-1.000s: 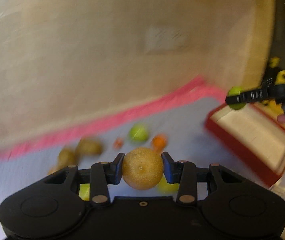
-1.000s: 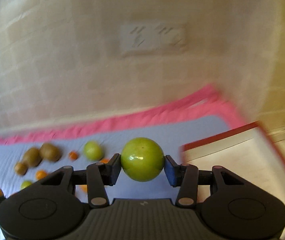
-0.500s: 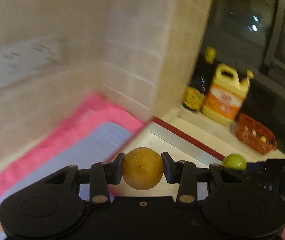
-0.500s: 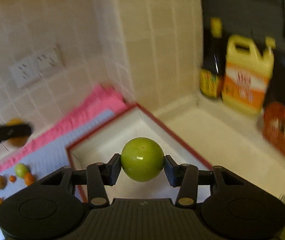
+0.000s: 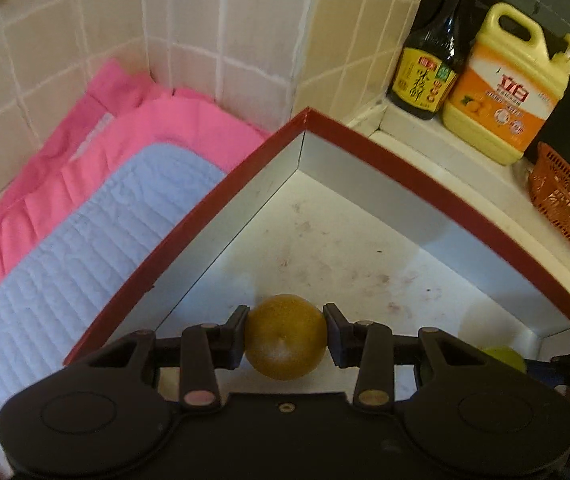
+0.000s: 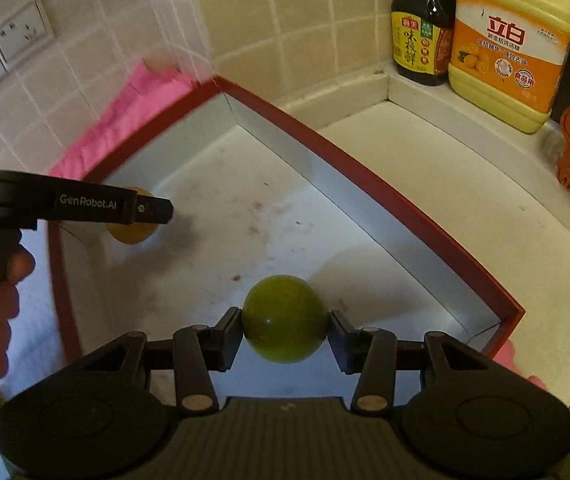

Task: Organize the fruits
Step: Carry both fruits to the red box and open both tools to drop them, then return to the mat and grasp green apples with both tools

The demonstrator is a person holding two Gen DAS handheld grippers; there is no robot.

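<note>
Holding level over the box, the left gripper [image 5: 285, 336] is clamped on a brown round fruit [image 5: 285, 337], and we note the right gripper [image 6: 285, 330] likewise clenched on a green round fruit [image 6: 284, 318]. Both fruits hang above the white floor inside the red-rimmed box [image 6: 369, 178]; being round, neither shows a long axis. Box walls rise ahead and to each side, with bare floor between. Beyond the far corner stand a dark sauce bottle [image 5: 431, 60] and a yellow detergent jug [image 5: 503, 88].
</note>
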